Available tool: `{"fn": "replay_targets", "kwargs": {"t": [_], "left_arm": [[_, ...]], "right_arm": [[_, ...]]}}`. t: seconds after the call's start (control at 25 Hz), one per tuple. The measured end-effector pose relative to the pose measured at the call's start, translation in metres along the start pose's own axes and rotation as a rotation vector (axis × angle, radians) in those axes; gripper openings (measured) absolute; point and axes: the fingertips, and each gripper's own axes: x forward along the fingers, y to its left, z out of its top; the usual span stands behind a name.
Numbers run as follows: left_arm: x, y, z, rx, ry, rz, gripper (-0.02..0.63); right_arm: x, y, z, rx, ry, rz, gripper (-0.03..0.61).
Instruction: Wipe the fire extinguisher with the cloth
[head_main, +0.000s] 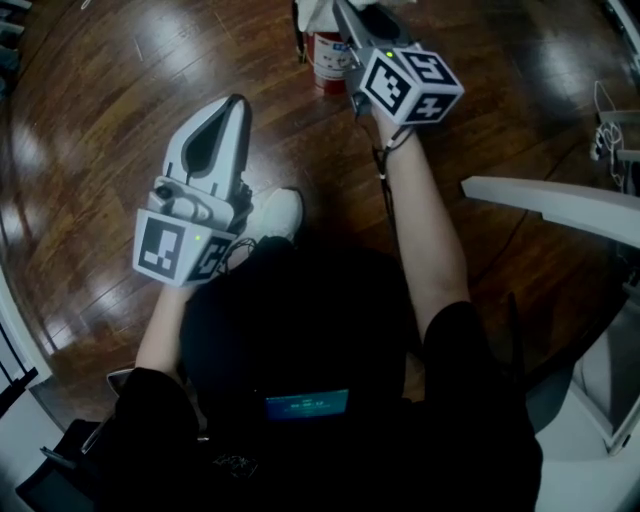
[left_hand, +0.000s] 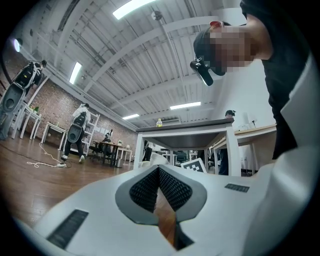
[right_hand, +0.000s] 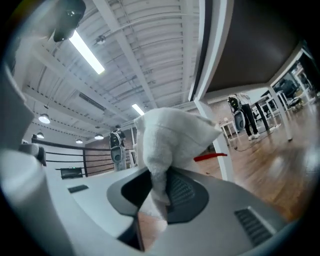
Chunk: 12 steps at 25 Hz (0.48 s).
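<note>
— How is the left gripper (left_hand: 159, 172) seen?
— Its jaws are pressed together, with nothing caught between them. It is held over the wooden floor (head_main: 90, 130).
— And the right gripper (right_hand: 159, 187)?
— It is clamped on the white cloth (right_hand: 172, 132), which is bunched up past the jaws.
— Where is the fire extinguisher (head_main: 328, 55) found?
— It is stood on the floor at the top of the head view, just beside the cloth and well apart from the left gripper. Whether contact is made cannot be told.

Looking down at a dark wood floor (head_main: 90, 150). The left gripper (head_main: 234, 102) sits mid-left, pointing up the frame. The right gripper (head_main: 347, 22) reaches top centre with a white cloth (head_main: 318, 14) at its tip, right over a red fire extinguisher (head_main: 328, 58). There's a white shoe (head_main: 276, 213) below.
</note>
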Motion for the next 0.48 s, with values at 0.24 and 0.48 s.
{"fn": "replay_targets", "kwargs": {"t": [0.24,0.48], "left_arm": [[-0.001,0.005,-0.003,-0.002,0.008,-0.004,-0.002],[0.001,0.007,-0.005,-0.007,0.008,-0.004,-0.002]], "right_arm": [[0.001,-0.002,-0.034,0.027,0.045,-0.005,0.092],[-0.003,0.004,-0.044,0.032,0.053,0.008,0.092]]}}
